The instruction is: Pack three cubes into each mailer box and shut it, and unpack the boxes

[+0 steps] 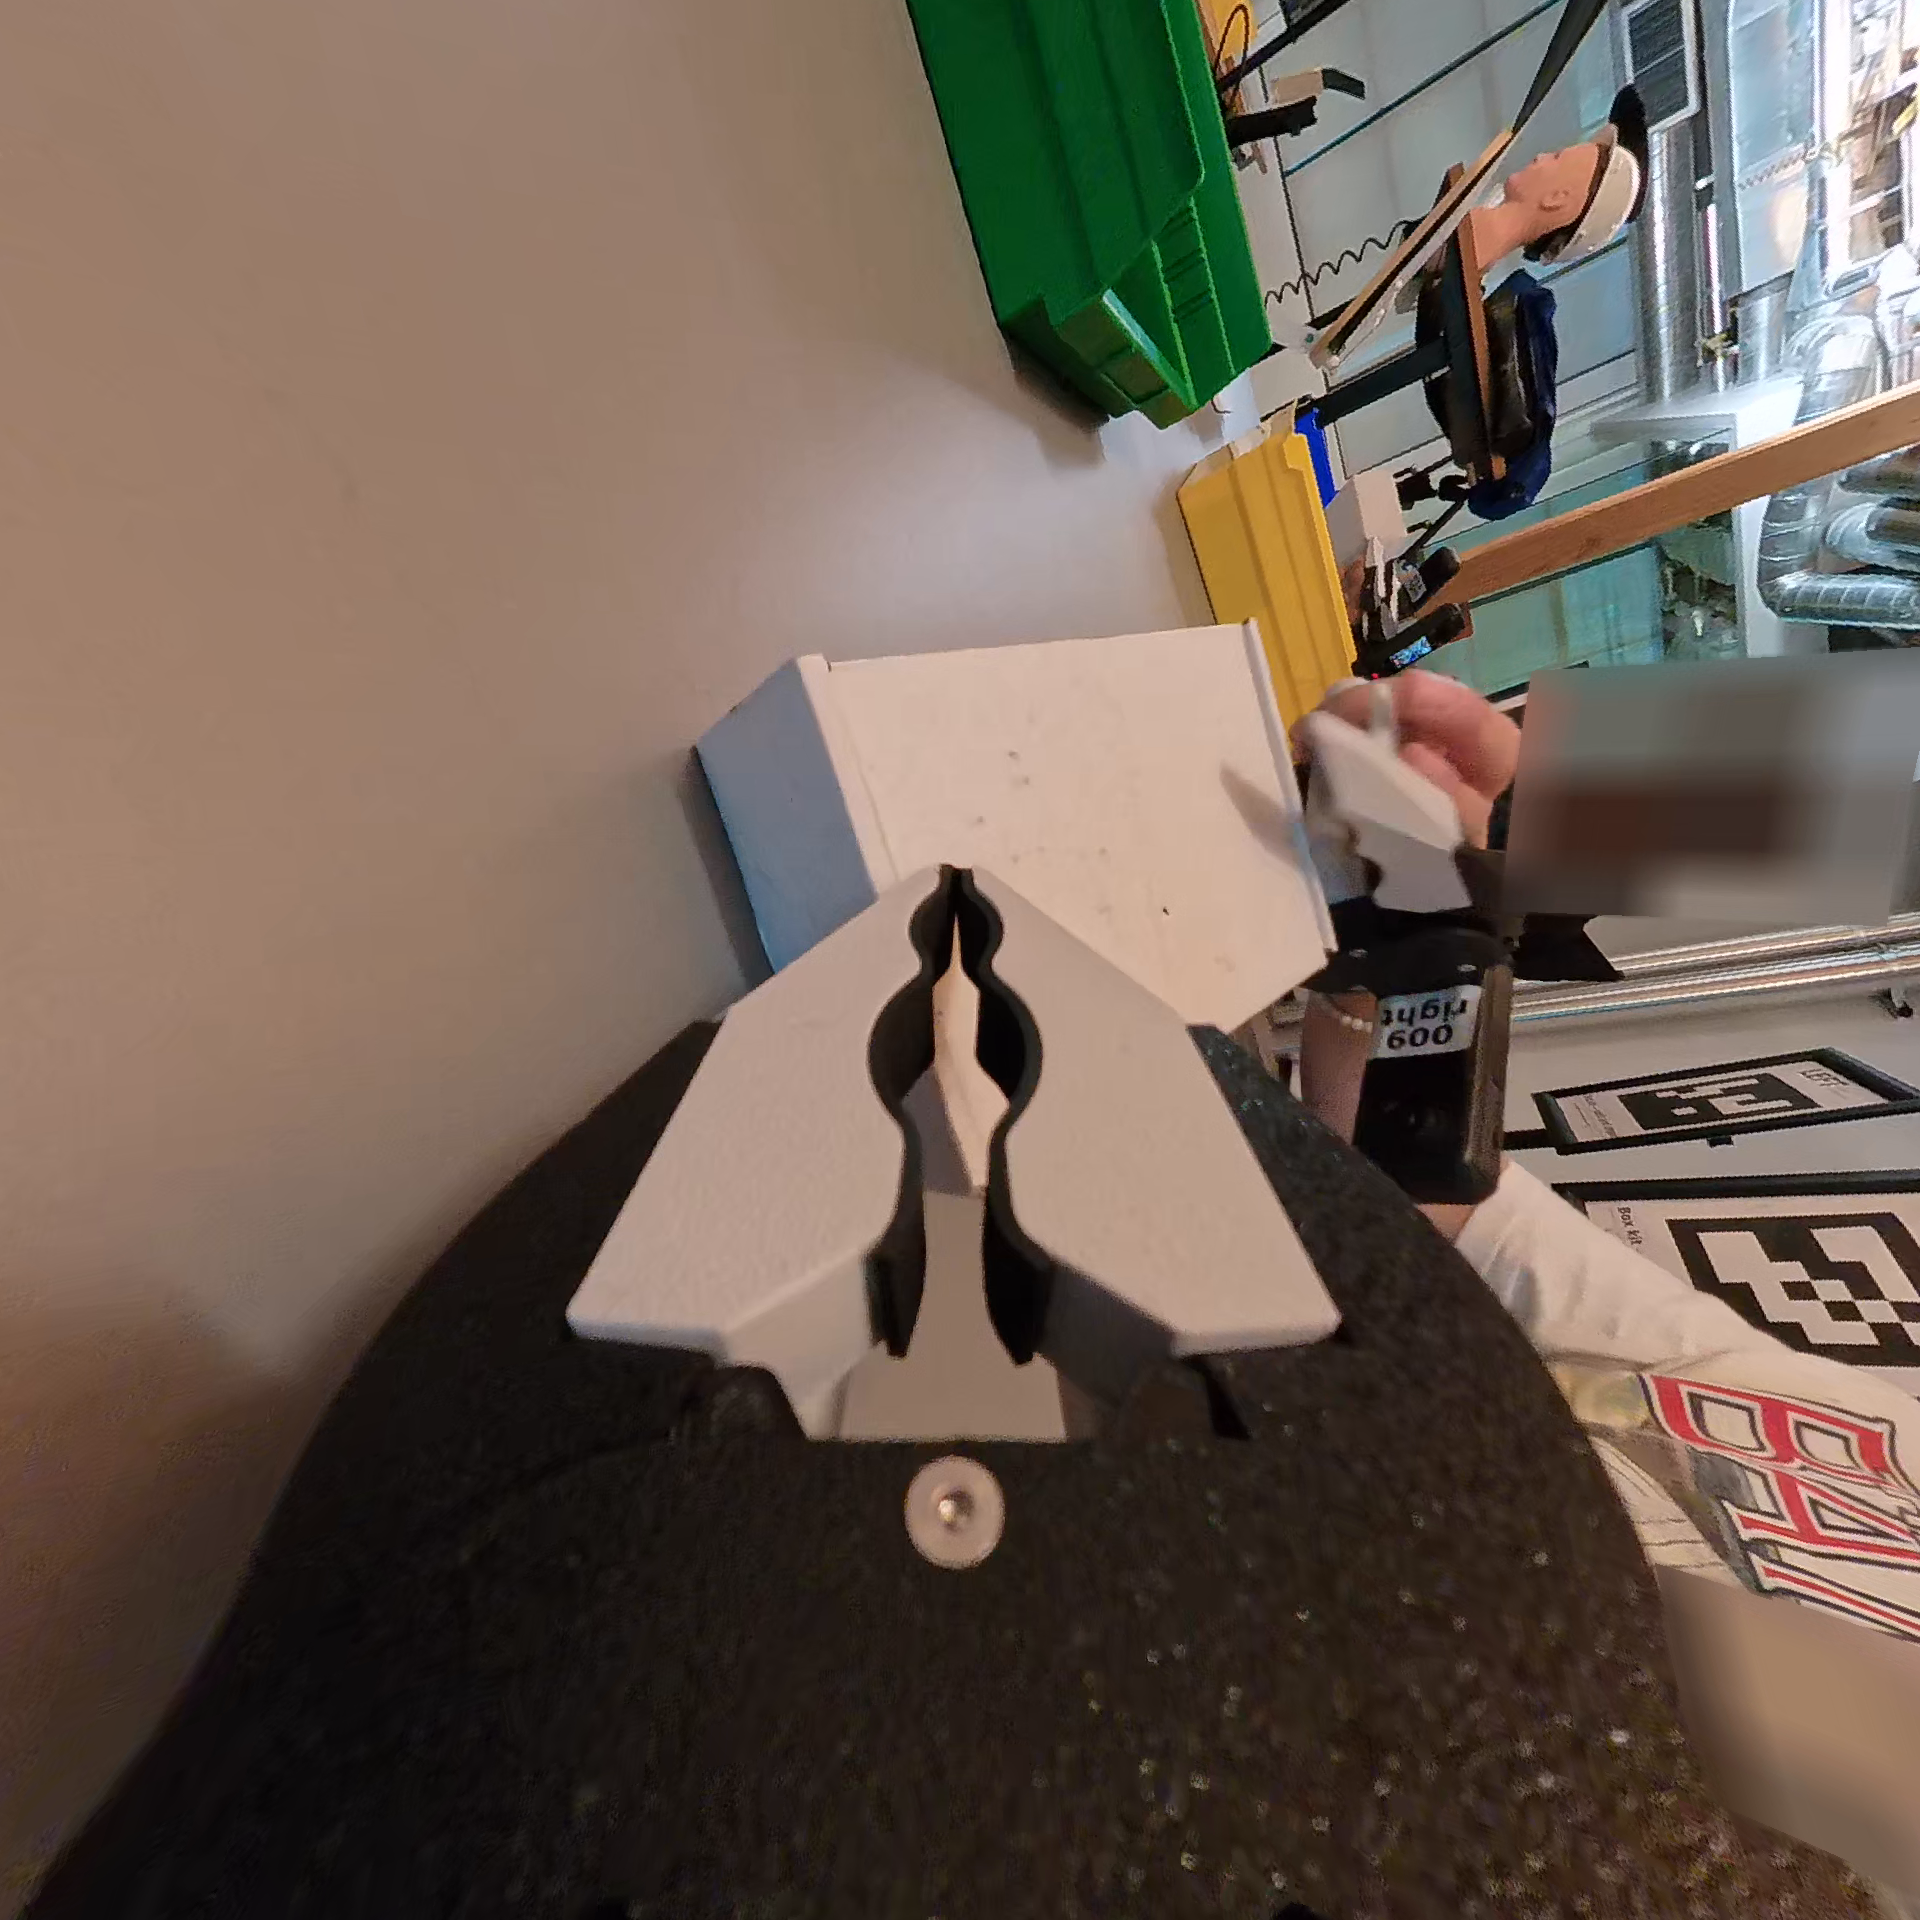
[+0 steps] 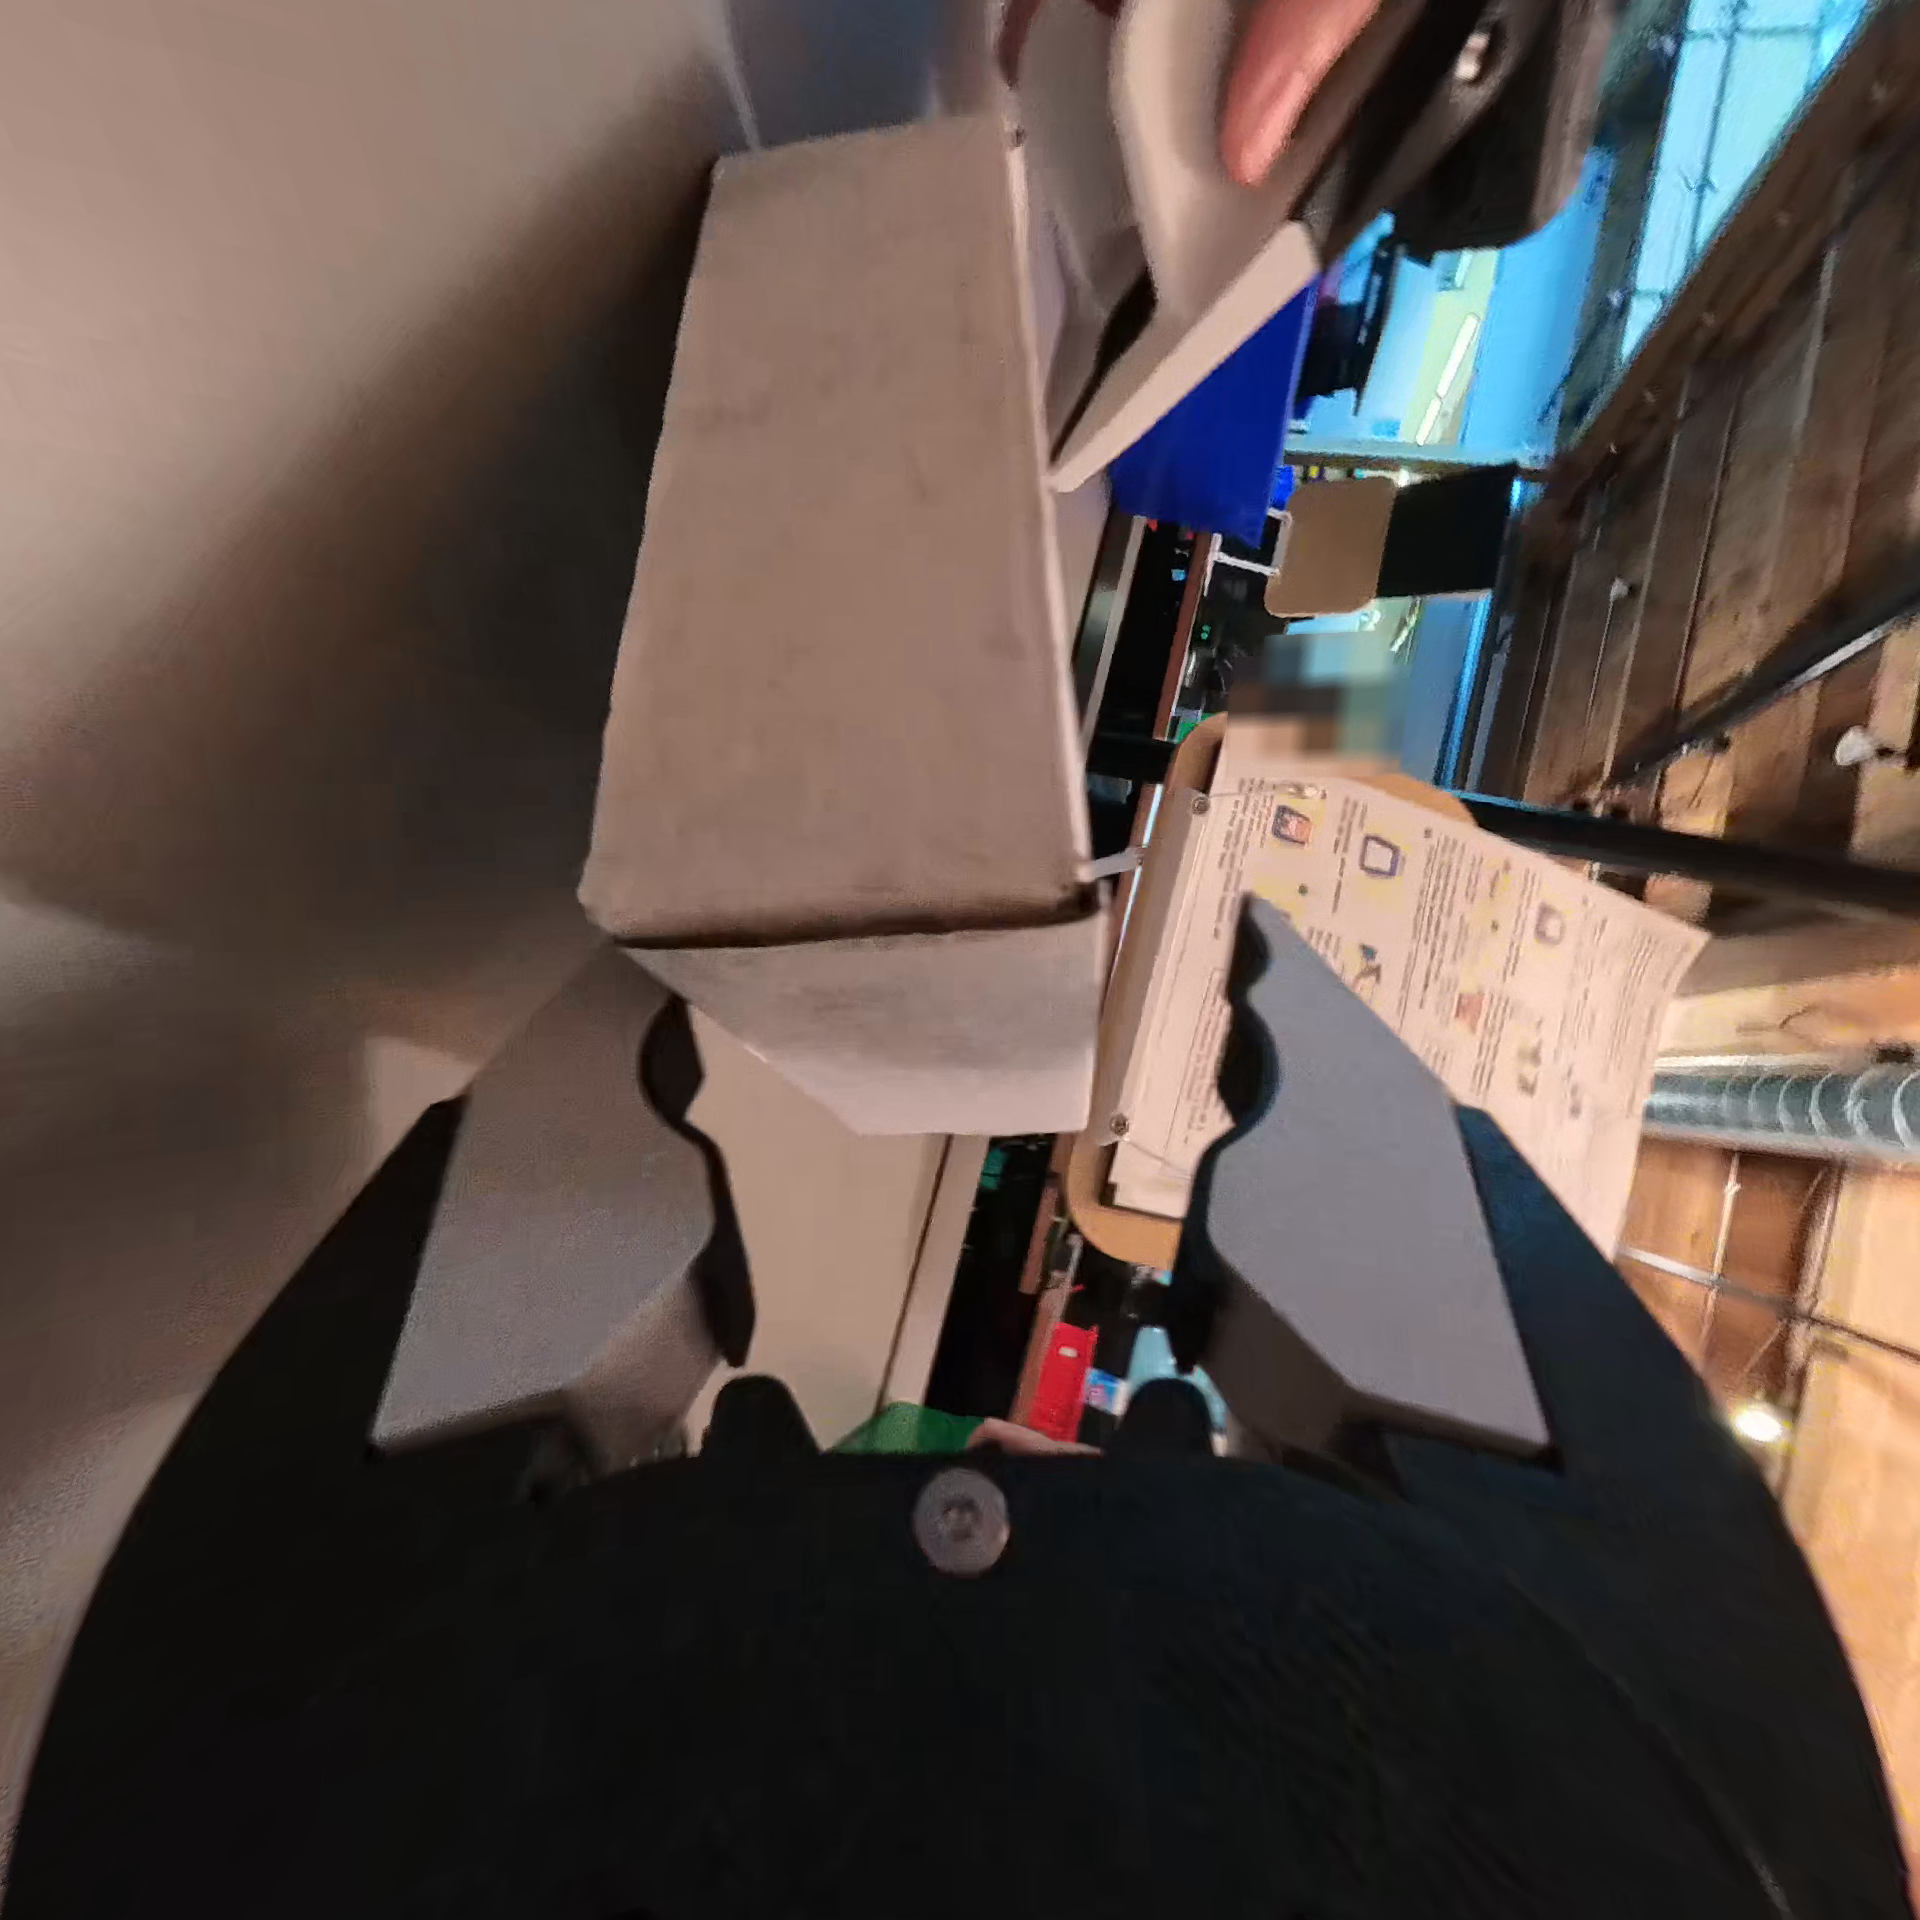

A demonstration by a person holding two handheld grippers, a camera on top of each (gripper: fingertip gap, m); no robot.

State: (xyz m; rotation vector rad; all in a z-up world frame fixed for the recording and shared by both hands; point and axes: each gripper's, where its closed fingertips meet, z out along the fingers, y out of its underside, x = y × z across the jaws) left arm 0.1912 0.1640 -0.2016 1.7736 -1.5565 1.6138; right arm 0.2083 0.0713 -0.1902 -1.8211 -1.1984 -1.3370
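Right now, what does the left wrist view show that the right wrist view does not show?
Only the left wrist view shows the green bins, a yellow bin, black-and-white marker sheets, the person's white sleeve, and its own left gripper, fingers closed together. Only the right wrist view shows a printed instruction sheet on a board, a wooden wall, and the right gripper close up with its fingers spread apart. Both share the white mailer box, lid closed, on the pale table, and each shows the other gripper at the box.

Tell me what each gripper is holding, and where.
Left gripper: jaws shut on a thin edge of the white mailer box. Right gripper: open, holding nothing.
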